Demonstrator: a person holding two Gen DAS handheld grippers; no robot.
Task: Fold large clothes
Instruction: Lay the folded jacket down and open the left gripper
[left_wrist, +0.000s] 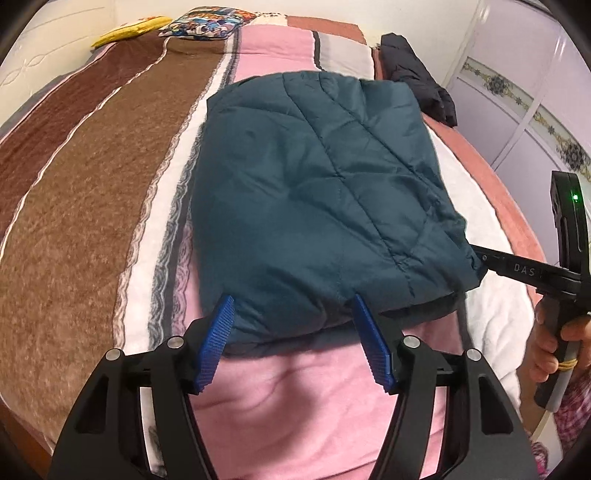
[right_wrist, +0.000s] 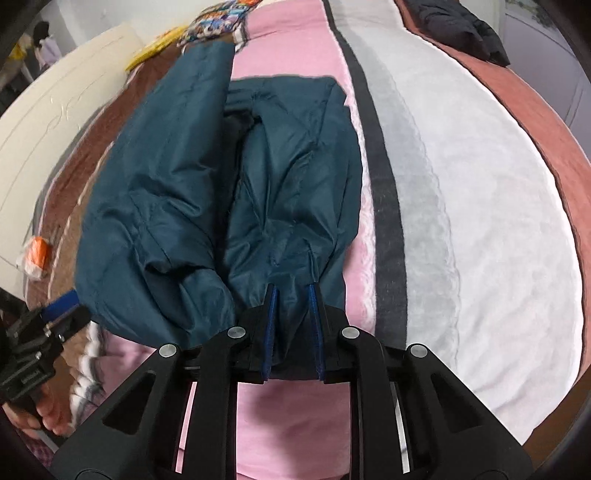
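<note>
Most of the folding looked done to me. The teal quilted jacket (left_wrist: 325, 192) lay as a compact, roughly rectangular bundle on the striped blanket (left_wrist: 92, 206) of the bed, filling the middle of my left wrist view, its top face fairly smooth with only shallow creases.

My left tool (left_wrist: 293, 341) hovered at the bundle's near edge, low in the frame, jaws spread wide and gripping nothing; whether the blue pads (left_wrist: 218, 339) brushed the fabric I could not tell. My right tool (right_wrist: 291, 332) had its jaws drawn narrow on a gathered corner of the jacket, at lower centre of the right wrist view; in the left view that same tool entered from the right edge and met the bundle's lower right corner.

From the right wrist view the side was less tidy: a loose layer, perhaps a sleeve or flap, bulged at centre left, and the fabric near my grip was bunched. I judged what remained to be settling that pinched corner, letting go, and flattening the edges.

A dark garment (left_wrist: 417, 77) lay at the upper right, apart from the jacket, apparently not yet folded.
</note>
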